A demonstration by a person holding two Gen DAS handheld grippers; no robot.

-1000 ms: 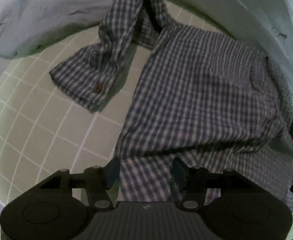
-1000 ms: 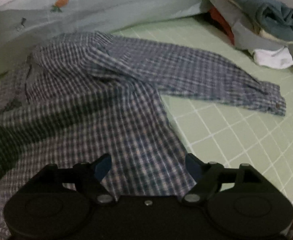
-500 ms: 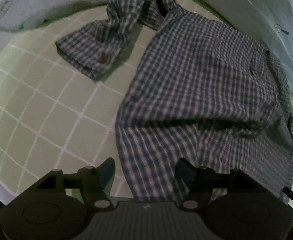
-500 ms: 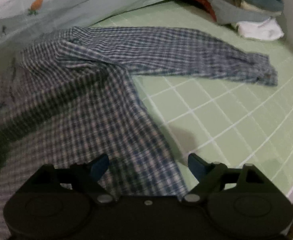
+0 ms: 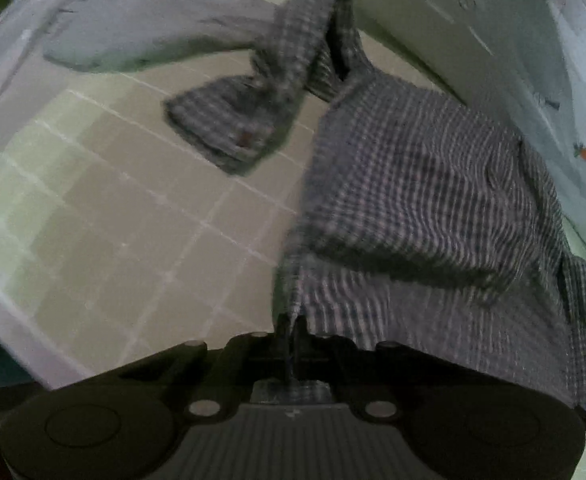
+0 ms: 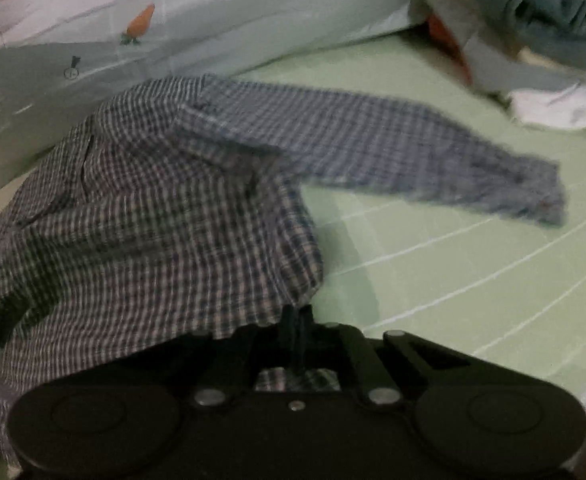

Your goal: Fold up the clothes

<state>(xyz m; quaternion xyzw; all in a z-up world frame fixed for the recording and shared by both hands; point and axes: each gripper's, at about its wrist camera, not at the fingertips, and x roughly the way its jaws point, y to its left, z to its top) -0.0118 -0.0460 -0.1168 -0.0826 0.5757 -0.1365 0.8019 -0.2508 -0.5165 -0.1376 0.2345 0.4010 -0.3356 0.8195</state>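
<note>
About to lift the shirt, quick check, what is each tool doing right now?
Left tool: closed on the checked shirt hem.
Right tool: closed on the same shirt's hem.

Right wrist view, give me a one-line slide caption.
Right claw shut on the hem of a checked shirt, one sleeve stretched across the green grid mat.

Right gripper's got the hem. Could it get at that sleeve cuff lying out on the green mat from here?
Probably not yet: the right gripper is shut on the checked shirt hem, so it must let go first. Otherwise the way looks free: the cuff lies flat on bare mat, nothing between.
</note>
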